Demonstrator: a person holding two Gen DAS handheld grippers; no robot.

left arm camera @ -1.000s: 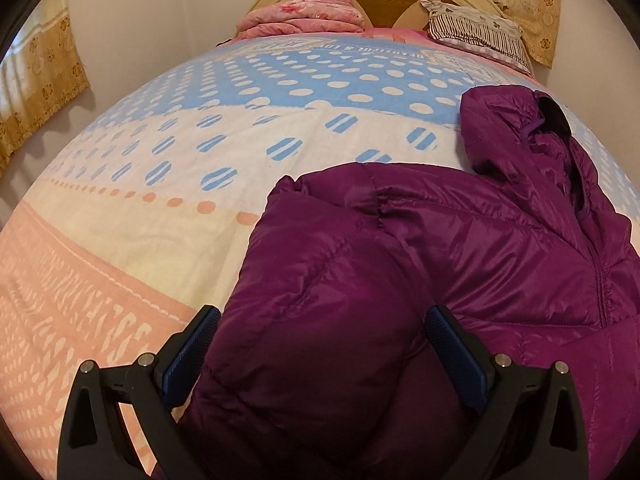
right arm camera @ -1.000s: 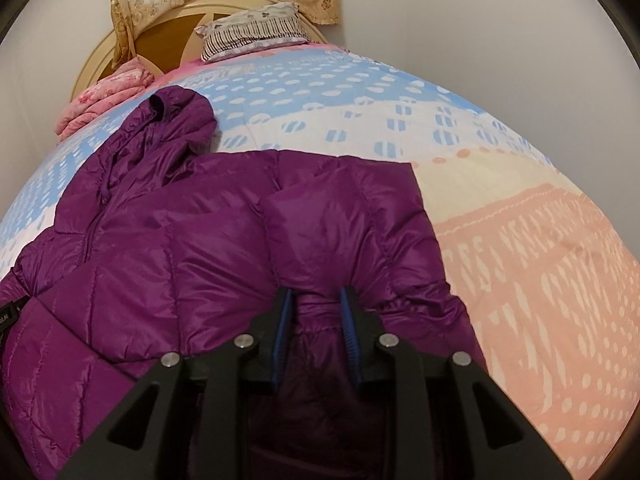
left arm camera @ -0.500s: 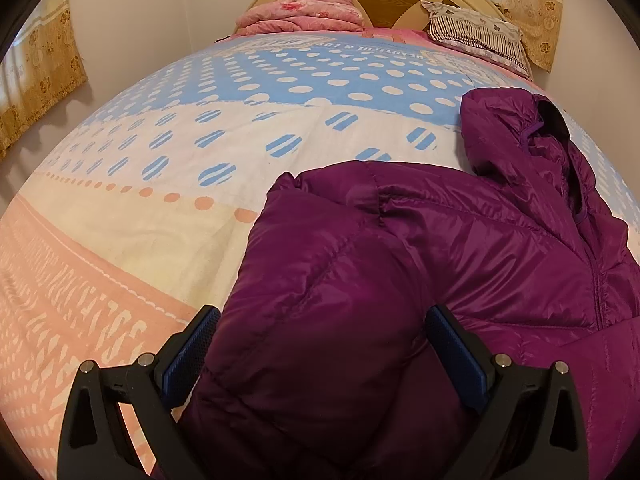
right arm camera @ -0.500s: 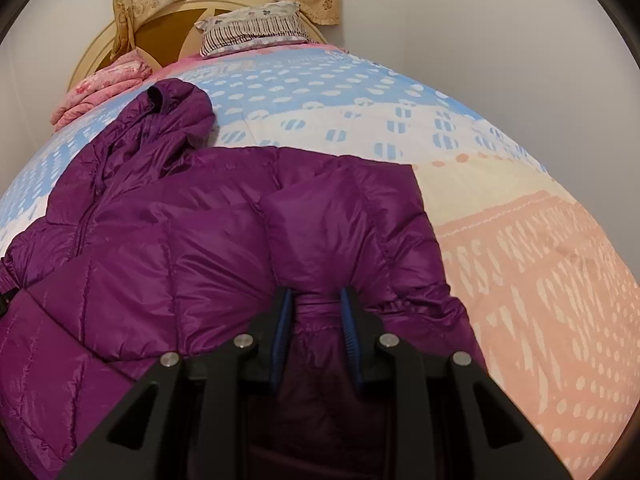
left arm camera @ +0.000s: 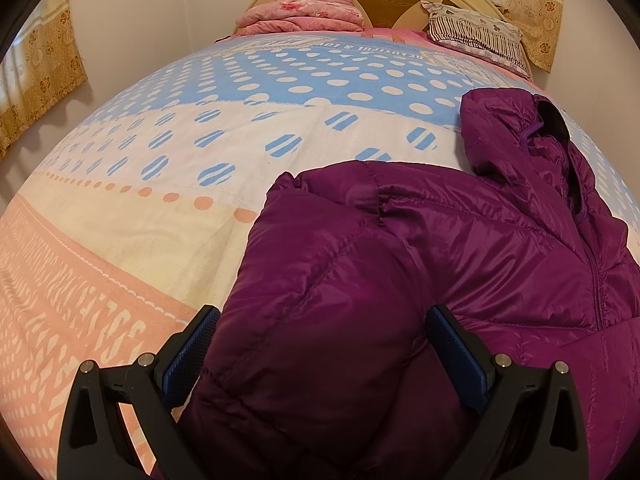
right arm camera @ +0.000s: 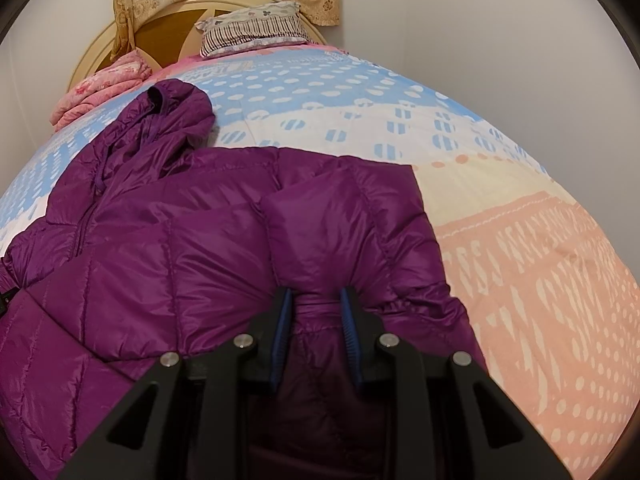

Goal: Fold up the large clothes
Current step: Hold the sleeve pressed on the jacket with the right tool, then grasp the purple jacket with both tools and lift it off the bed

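Observation:
A purple hooded puffer jacket [left arm camera: 460, 248] lies on the bed, hood toward the headboard, both sleeves folded in over the body. My left gripper [left arm camera: 320, 344] is open, its jaws wide apart on either side of the folded left sleeve. In the right wrist view the jacket [right arm camera: 192, 248] fills the left and centre. My right gripper [right arm camera: 316, 312] is shut on a bunched fold of the right sleeve [right arm camera: 332, 240], with fabric pinched between the blue pads.
The bed cover [left arm camera: 180, 184] has blue, cream and pink dotted bands. A folded pink blanket [left arm camera: 300, 16] and a striped pillow [left arm camera: 476, 32] lie at the wooden headboard. Walls and yellow curtains [left arm camera: 36, 76] stand close on both sides.
Both views have shifted slightly; the jacket and both grips look the same. The left jaws stay wide apart and the right stays shut on the sleeve.

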